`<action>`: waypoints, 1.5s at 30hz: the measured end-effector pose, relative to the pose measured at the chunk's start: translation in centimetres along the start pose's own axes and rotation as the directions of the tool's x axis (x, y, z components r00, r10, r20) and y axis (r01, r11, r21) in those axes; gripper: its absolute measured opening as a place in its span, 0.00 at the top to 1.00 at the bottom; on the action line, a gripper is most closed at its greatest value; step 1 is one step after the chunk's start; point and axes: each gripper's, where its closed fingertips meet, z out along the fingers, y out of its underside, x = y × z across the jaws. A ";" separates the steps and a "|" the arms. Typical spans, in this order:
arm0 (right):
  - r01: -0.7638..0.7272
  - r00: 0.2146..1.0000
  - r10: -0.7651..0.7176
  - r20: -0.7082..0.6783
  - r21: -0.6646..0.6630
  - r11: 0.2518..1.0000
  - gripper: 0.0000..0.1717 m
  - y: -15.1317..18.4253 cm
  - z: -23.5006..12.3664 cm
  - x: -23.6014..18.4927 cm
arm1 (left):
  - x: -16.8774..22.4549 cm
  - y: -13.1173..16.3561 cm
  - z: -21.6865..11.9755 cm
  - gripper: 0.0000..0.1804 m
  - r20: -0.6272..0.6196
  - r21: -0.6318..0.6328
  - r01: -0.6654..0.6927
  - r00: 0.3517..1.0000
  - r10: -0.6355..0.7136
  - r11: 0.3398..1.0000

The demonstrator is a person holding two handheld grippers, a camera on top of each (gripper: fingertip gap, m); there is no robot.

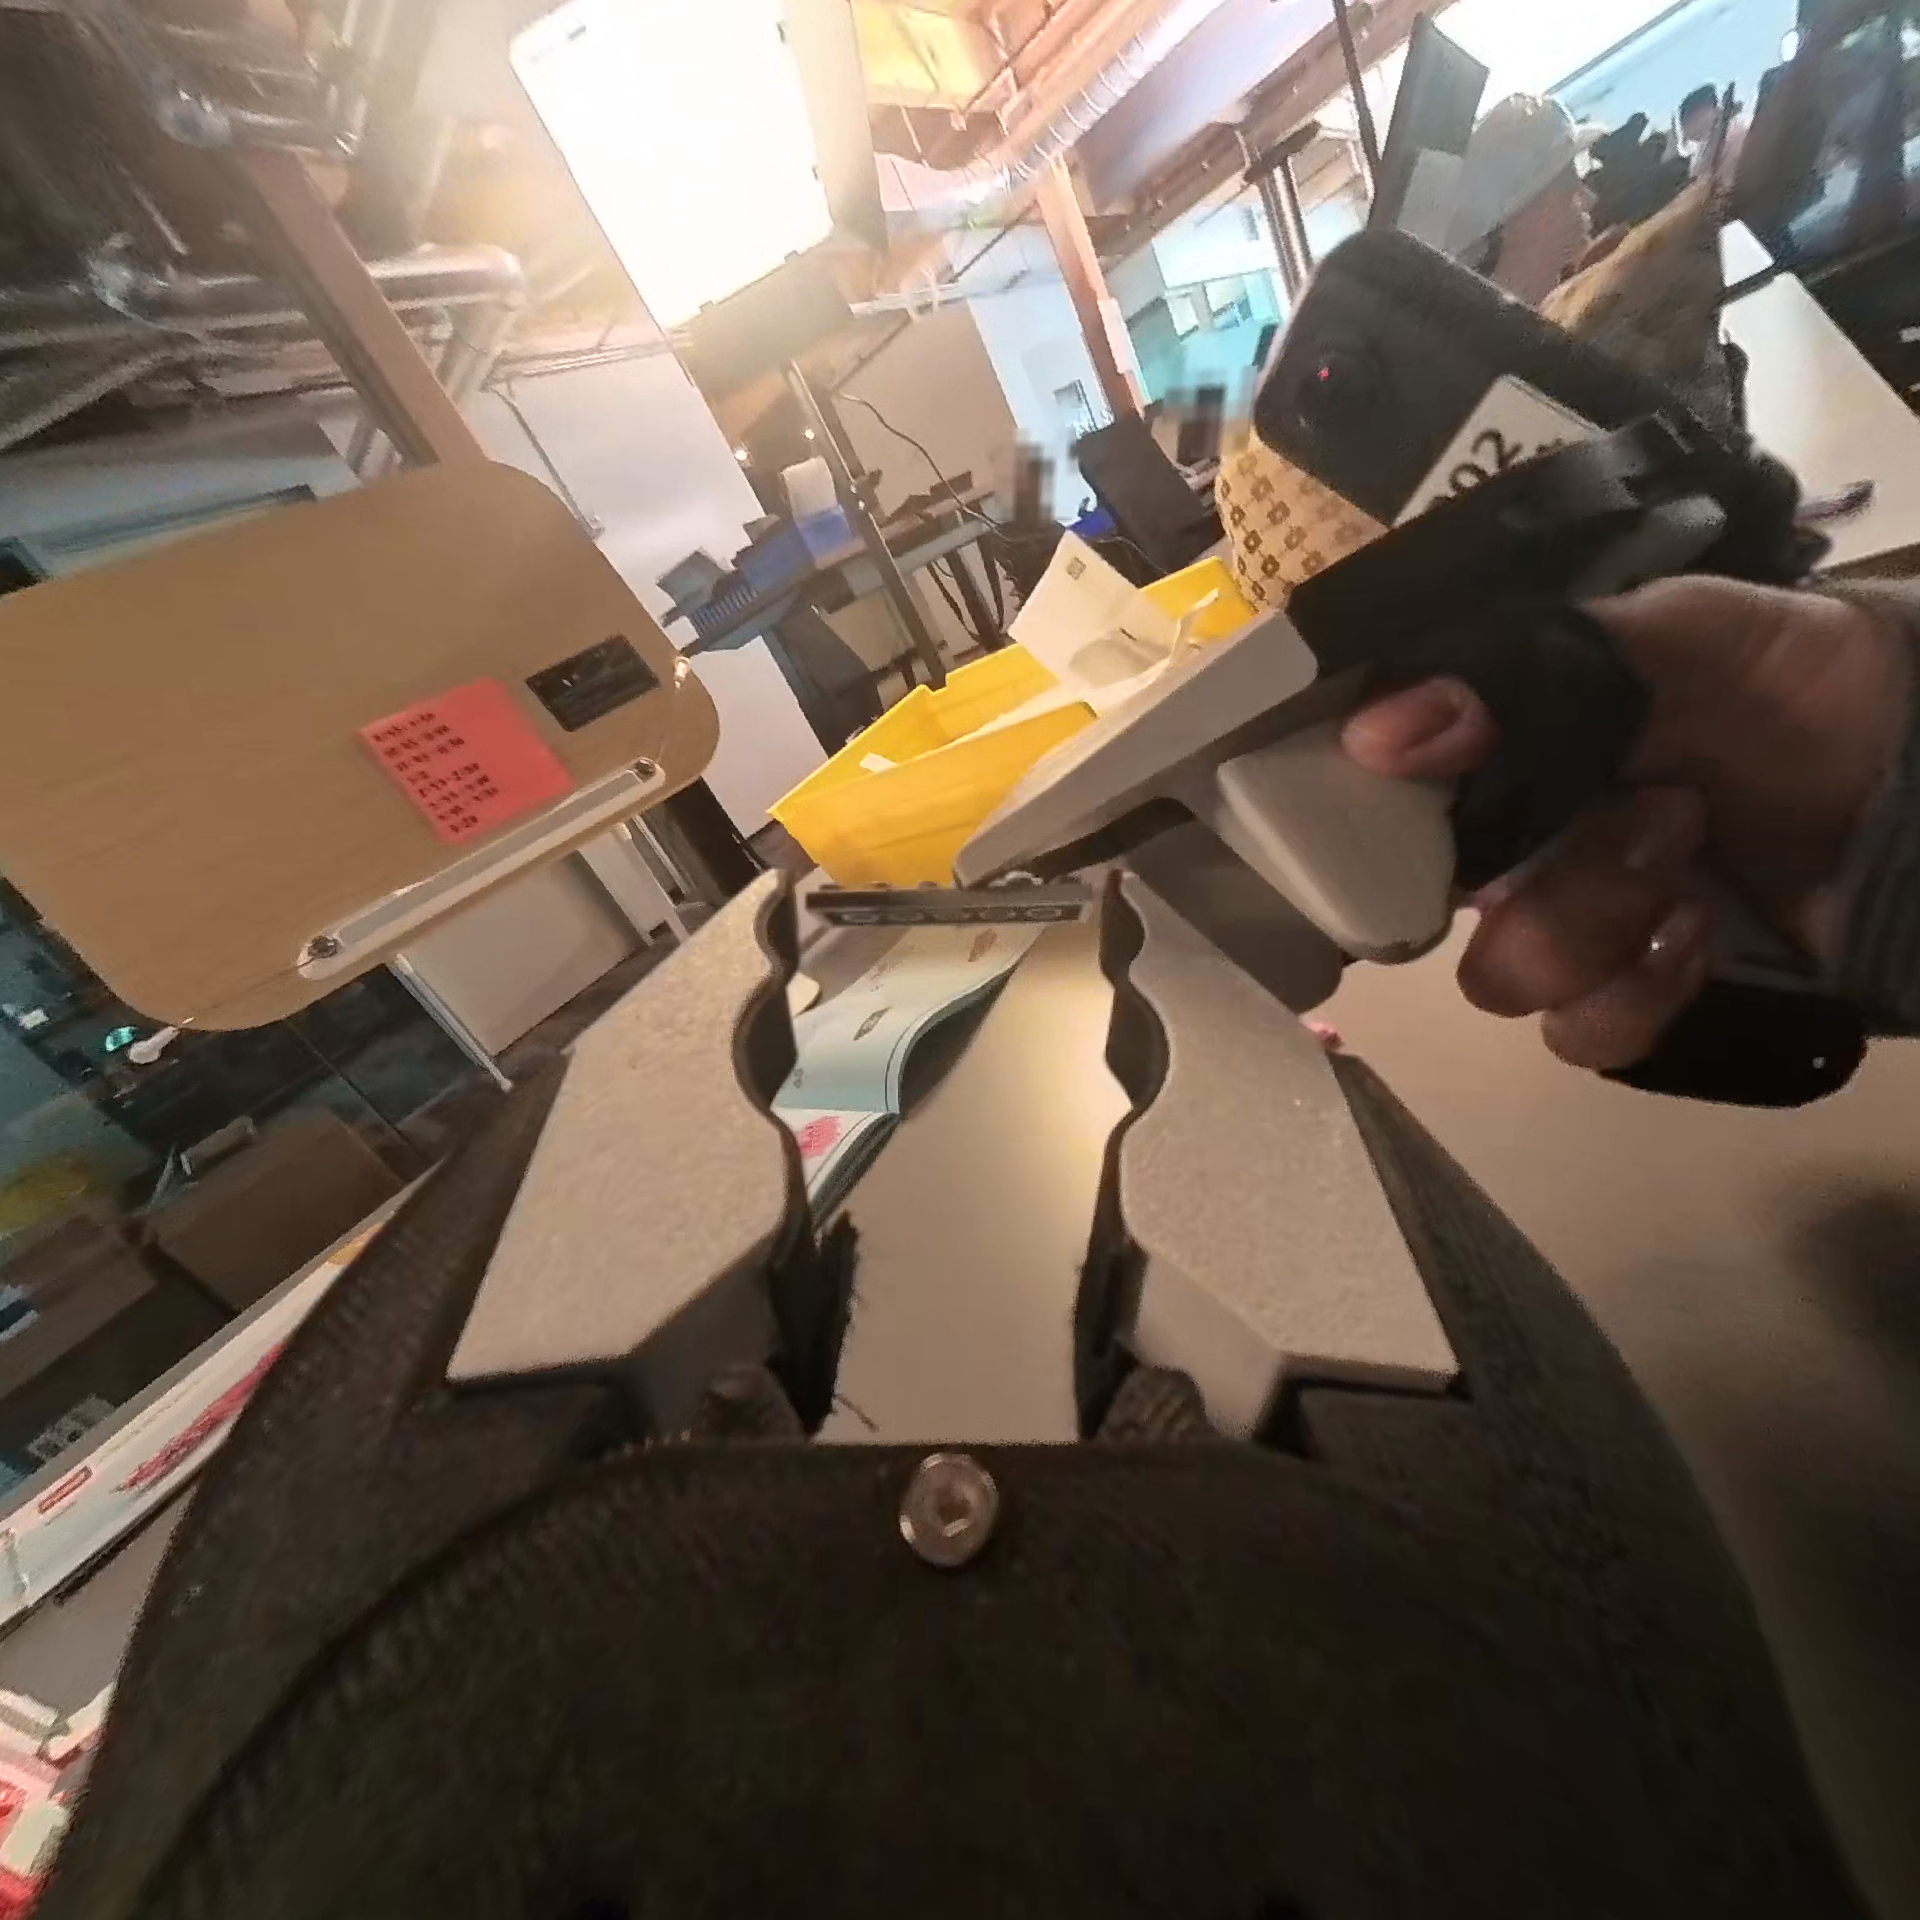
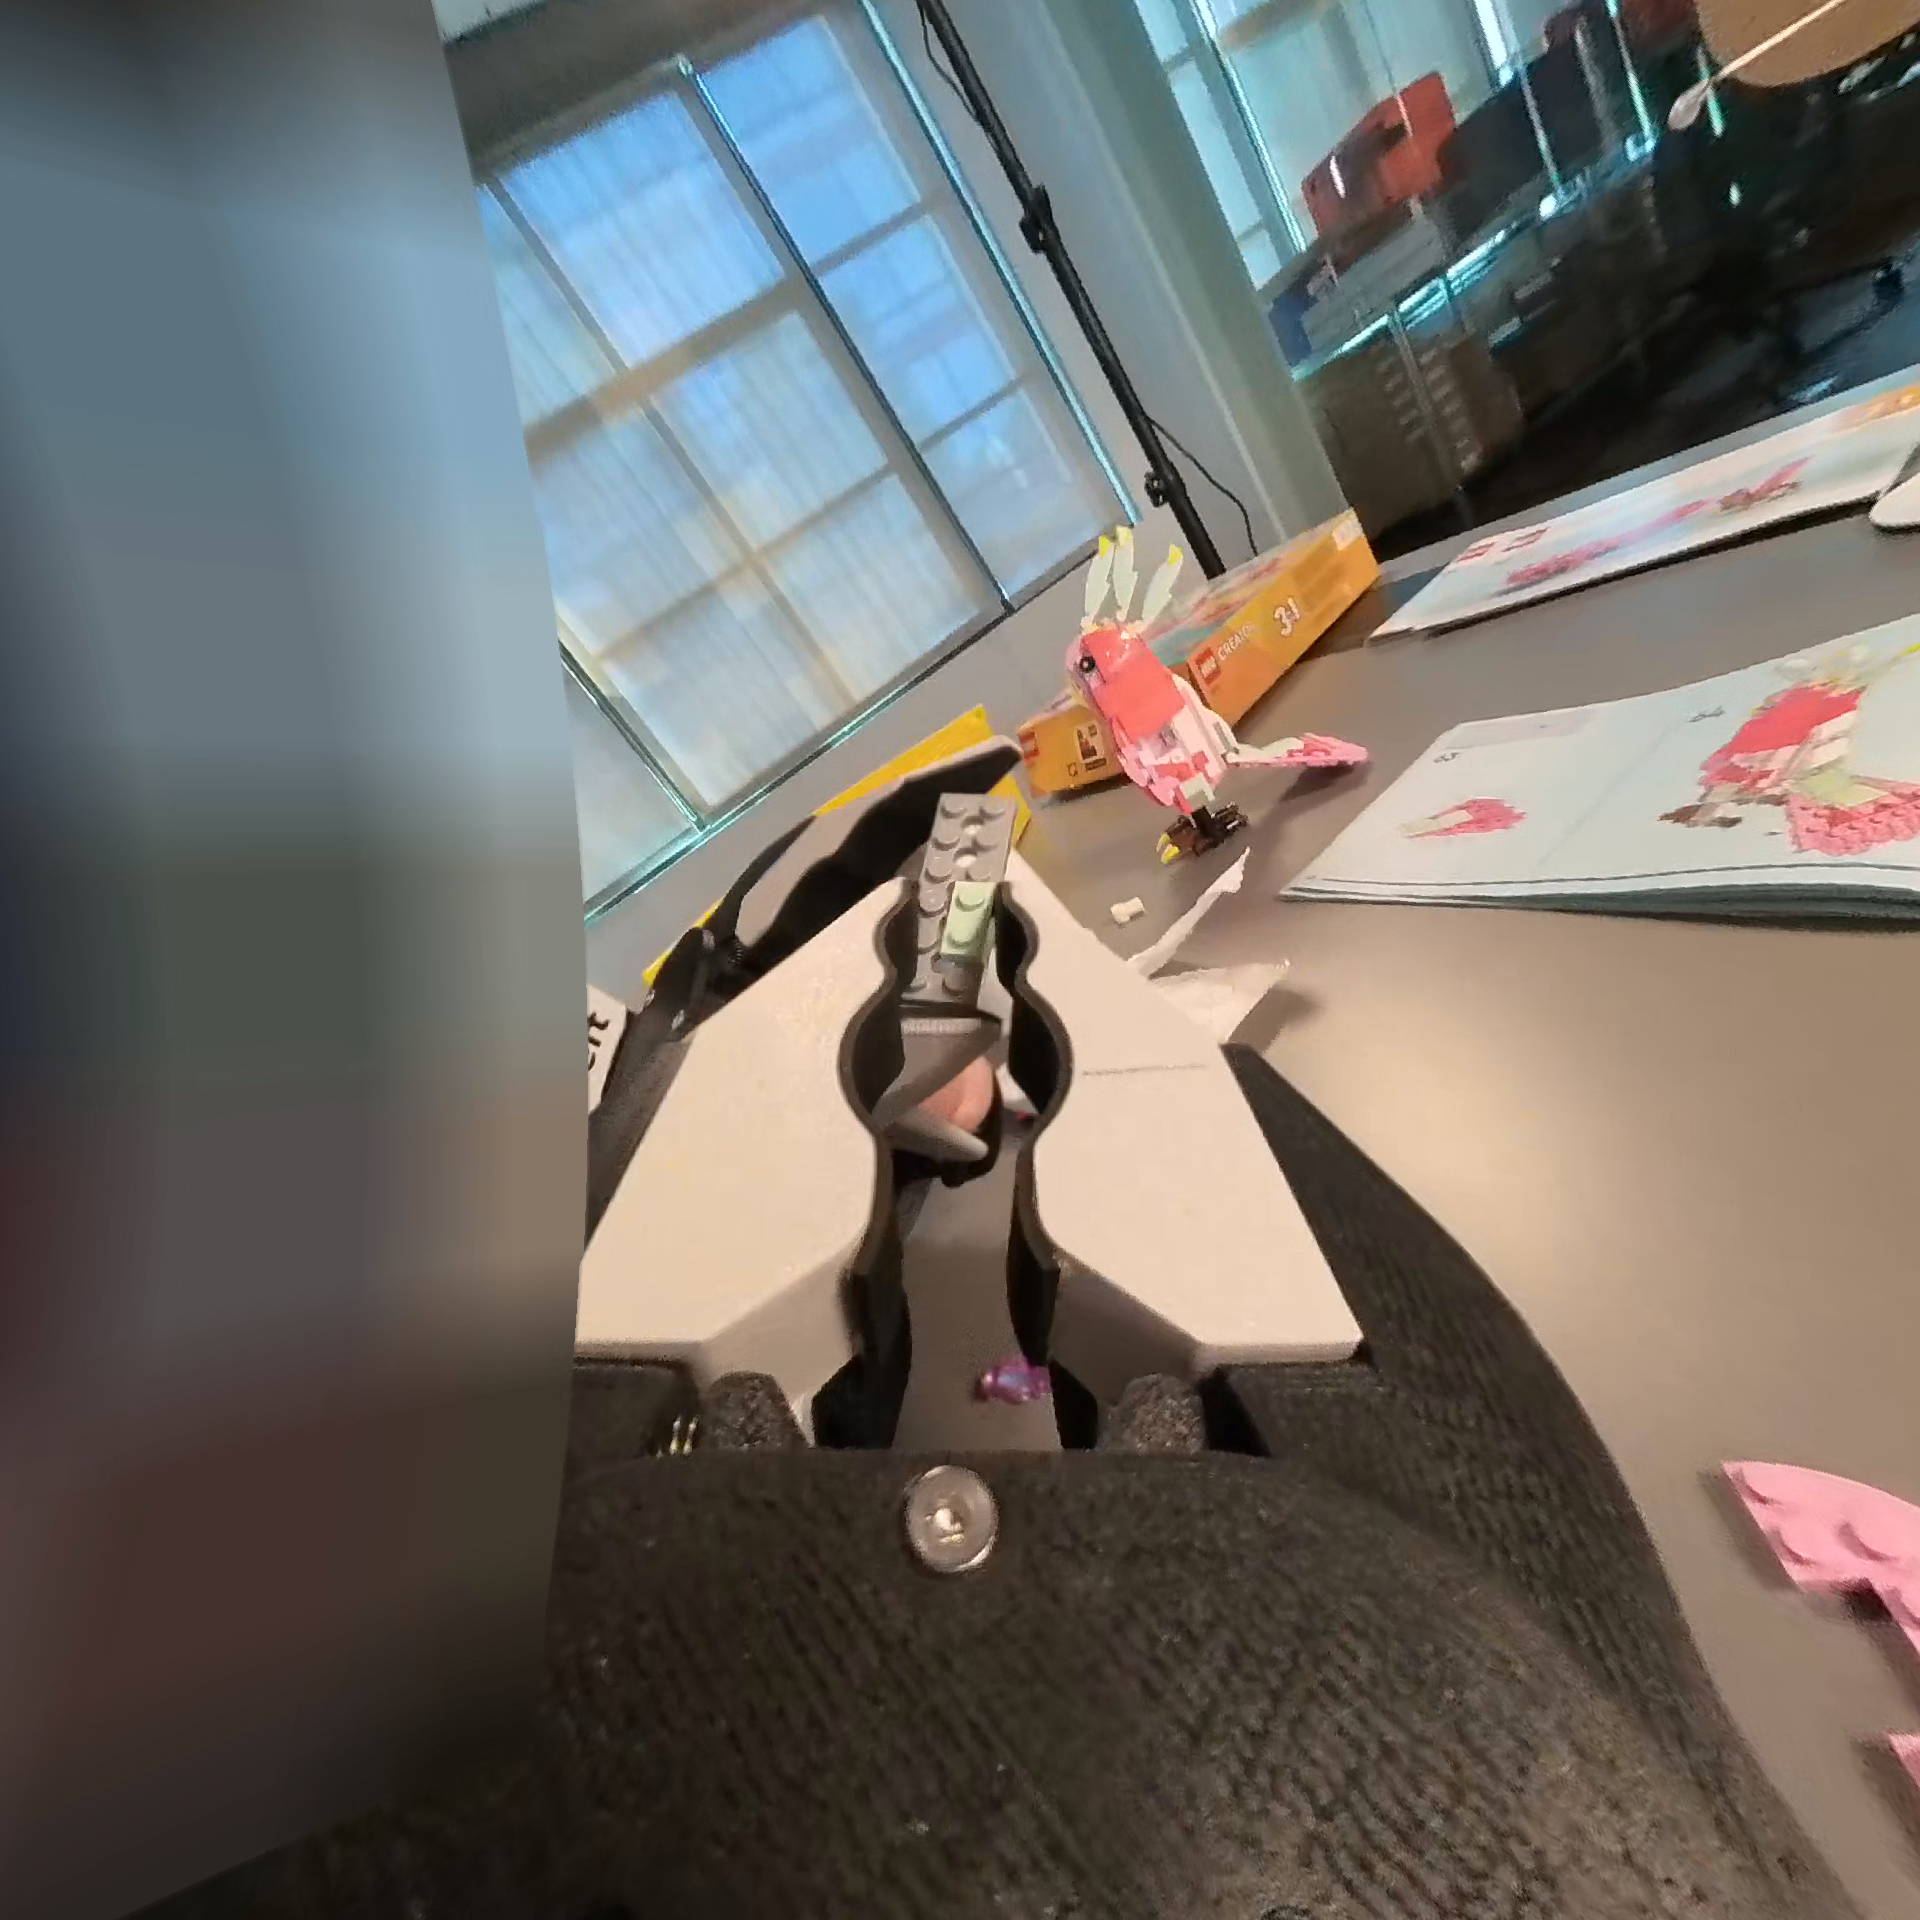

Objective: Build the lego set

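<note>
This is an open-plan office or lab. Far back stand desks (image 1: pixel 914 520) with dark chairs (image 1: pixel 1132 478), under an exposed ceiling of beams and pipes (image 1: pixel 997 114). A bright light panel (image 1: pixel 675 145) sits on a stand, and a tripod pole (image 2: pixel 1081 301) rises before large gridded windows (image 2: pixel 769 416). Glass partitions (image 2: pixel 1382 260) close off the right side beyond the grey table (image 2: pixel 1455 1143).

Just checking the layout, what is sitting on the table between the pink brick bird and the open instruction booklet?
Bare grey table lies between the pink brick bird and the open instruction booklet in the right wrist view; a small white piece and torn white wrapper sit nearer.
</note>
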 end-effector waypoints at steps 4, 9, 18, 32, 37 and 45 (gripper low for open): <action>0.035 0.999 -0.035 0.002 0.026 0.999 0.93 -0.3 0.1 -0.2 | -0.2 -0.2 -0.1 0.71 0.005 0.011 0.037 0.999 -0.037 0.999; 0.028 1.000 -0.028 0.007 0.028 0.999 0.93 -0.4 0.1 -0.2 | -0.3 -0.1 -0.1 0.71 0.004 -0.010 0.020 1.000 -0.020 1.000; 0.198 0.926 -0.273 -0.260 -0.283 0.938 0.85 -2.5 -4.7 7.2 | 0.1 -0.5 -0.9 0.72 -0.073 0.035 -0.079 0.994 0.082 0.996; 0.193 0.850 -0.527 0.030 -0.947 0.257 0.92 6.0 -10.0 12.5 | 2.4 2.5 -0.3 0.71 -0.203 -0.057 -0.160 0.968 0.146 0.985; 0.113 0.856 -0.516 -0.036 -0.960 0.255 0.92 7.4 -11.0 10.2 | 2.7 2.4 -0.3 0.71 -0.214 -0.051 -0.166 0.965 0.152 0.985; -0.045 0.821 -0.490 -0.293 -0.889 0.455 0.88 10.9 -13.8 3.6 | 3.8 1.1 -0.6 0.71 -0.254 0.005 -0.123 0.960 0.120 0.992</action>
